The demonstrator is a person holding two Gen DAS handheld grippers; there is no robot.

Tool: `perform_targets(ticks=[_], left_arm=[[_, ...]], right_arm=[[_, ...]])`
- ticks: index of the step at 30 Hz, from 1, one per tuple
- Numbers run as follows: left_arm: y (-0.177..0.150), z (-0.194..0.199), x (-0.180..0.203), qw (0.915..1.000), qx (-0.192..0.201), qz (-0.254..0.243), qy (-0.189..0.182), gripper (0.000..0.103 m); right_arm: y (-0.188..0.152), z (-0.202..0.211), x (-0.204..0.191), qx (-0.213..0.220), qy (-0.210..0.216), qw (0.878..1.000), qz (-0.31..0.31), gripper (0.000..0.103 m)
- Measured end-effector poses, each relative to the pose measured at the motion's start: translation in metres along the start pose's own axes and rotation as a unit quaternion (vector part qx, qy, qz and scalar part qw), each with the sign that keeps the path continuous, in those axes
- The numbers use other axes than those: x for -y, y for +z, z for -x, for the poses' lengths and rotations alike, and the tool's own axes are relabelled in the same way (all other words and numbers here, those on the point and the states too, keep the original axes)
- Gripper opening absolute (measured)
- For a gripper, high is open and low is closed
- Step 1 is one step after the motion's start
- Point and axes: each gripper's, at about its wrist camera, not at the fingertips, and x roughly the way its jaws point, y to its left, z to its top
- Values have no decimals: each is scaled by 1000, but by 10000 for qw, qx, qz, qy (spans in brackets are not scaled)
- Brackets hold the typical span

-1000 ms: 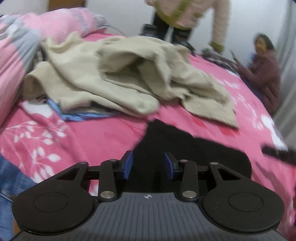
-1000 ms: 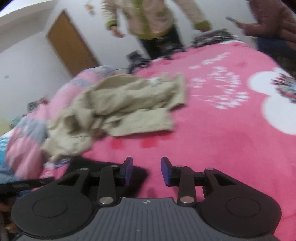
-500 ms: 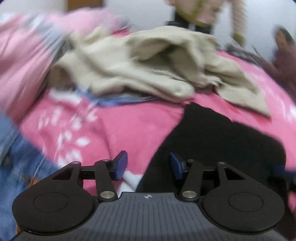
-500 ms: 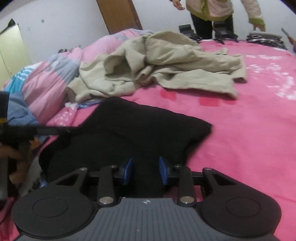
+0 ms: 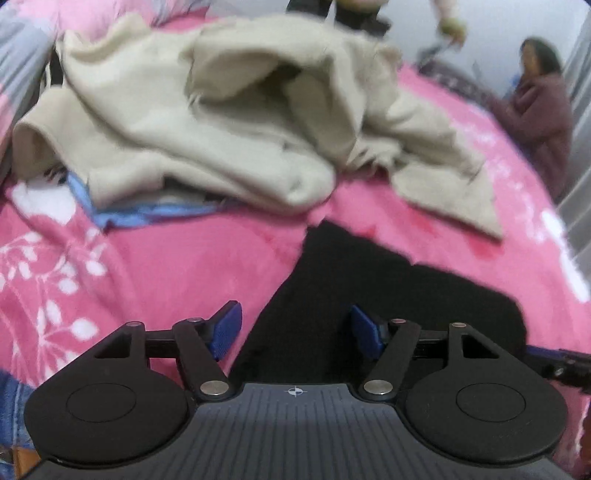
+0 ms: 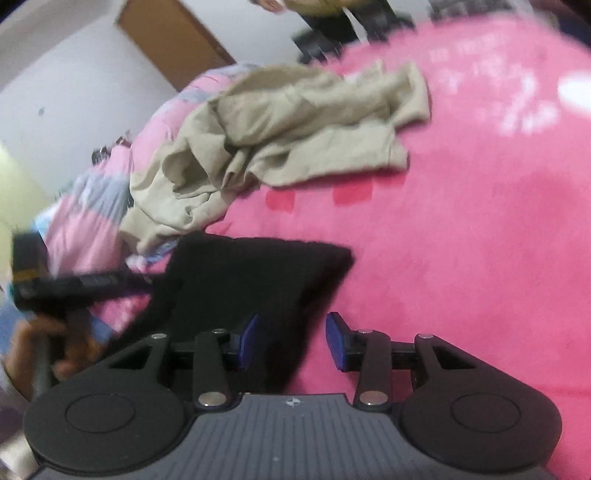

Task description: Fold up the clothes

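Both my claws, left [image 5: 295, 330] and right [image 6: 291, 341], were opening, unclamped, over black garment [image 5: 388, 291]. Its right edge met bare pink bed [image 6: 461, 240]; beige pile [image 5: 221, 122] beyond.

Both views are smeared by motion blur. The black garment [image 5: 388, 295] runs under the left gripper's body, its near edge hidden. A blue cloth [image 5: 147, 214] shows only as a strip from under the beige garment [image 5: 221, 122]. A standing person [image 6: 317, 11] is cut off at the top edge. The seated person [image 5: 539, 110] is too blurred for detail.
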Motion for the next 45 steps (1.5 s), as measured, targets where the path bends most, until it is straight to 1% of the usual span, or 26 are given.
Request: perform_targets(ticks=[2, 4, 6, 8, 10, 13, 14, 16, 17, 19, 20, 21, 22, 23, 25, 26, 27, 28, 29, 30, 31, 32, 34, 36, 41, 45], left_arm=[[-6, 7, -9, 9974, -535, 258, 401, 66], [-13, 23, -21, 9965, -666, 493, 126, 66], [-16, 32, -30, 9942, -912, 573, -10, 69], [-22, 28, -43, 9909, -1102, 750, -199, 69], [-26, 21, -54, 9882, -1001, 1062, -460, 70], [-21, 23, -58, 9866, -531, 1354, -740, 68], [-18, 25, -56, 9869, -399, 1346, -793, 68], [-10, 23, -48, 9886, -218, 1060, -1045, 66], [-5, 18, -42, 9890, -239, 887, -1163, 67], [4, -8, -33, 9883, -611, 602, -1265, 69], [5, -20, -29, 9896, -609, 425, -1235, 72], [6, -25, -26, 9900, -457, 286, -1302, 86], [7, -27, -25, 9885, -345, 292, -1442, 91], [7, -27, -24, 9875, -250, 445, -1494, 92], [4, -25, -25, 9862, -99, 594, -1540, 85], [2, -22, -27, 9866, -45, 560, -1529, 71], [0, -19, -30, 9876, -49, 547, -1469, 46], [0, -17, -32, 9886, -64, 544, -1400, 36], [-1, -15, -36, 9869, -115, 665, -1464, 24], [-2, -14, -37, 9846, -135, 789, -1557, 16], [-3, -14, -37, 9820, -146, 907, -1651, 15], [-4, -14, -32, 9820, -127, 830, -1691, 12], [-5, -12, -18, 9876, -23, 438, -1509, 11], [-2, -11, -14, 9887, -25, 372, -1452, 11], [2, 12, -15, 9799, 423, 603, -1851, 10], [-4, 34, -5, 9762, 738, 495, -1979, 9]], right_arm=[[-9, 7, -5, -91, 193, 9998, 22, 43], [-22, 12, -8, -417, 292, 9987, 57, 43], [-36, 14, -7, -707, 468, 9964, 38, 43], [-44, 15, -6, -760, 598, 9953, -53, 43], [-44, 9, -4, -711, 589, 9955, -213, 39], [-32, -2, 2, -507, 580, 9951, -621, 38], [-26, -5, 3, -414, 540, 9952, -705, 38], [-13, -8, 0, -145, 302, 9979, -552, 39], [-6, -12, -1, -57, 175, 9989, -431, 40], [3, -30, 5, -212, 275, 9981, -514, 41], [4, -36, 9, -218, 395, 9968, -661, 41], [6, -39, 11, -205, 462, 9960, -738, 41], [7, -41, 10, -222, 490, 9959, -730, 41], [8, -44, 9, -226, 504, 9959, -712, 40], [8, -47, 6, -188, 490, 9960, -722, 39], [8, -49, 5, -168, 482, 9959, -742, 38], [8, -50, 3, -149, 447, 9962, -734, 30], [9, -50, 2, -130, 375, 9969, -685, 25], [9, -51, 0, -112, 302, 9975, -637, 17], [9, -51, -1, -93, 230, 9980, -588, 10], [8, -51, -4, -58, 159, 9986, -508, 10], [7, -49, -9, 1, 93, 9992, -386, 9], [4, -47, -18, 134, -31, 9997, -183, 8], [2, -42, -23, 295, -50, 9994, -162, 6], [5, -24, -33, 715, -13, 9974, -31, 6], [8, -14, -35, 776, -81, 9969, 30, 6]])
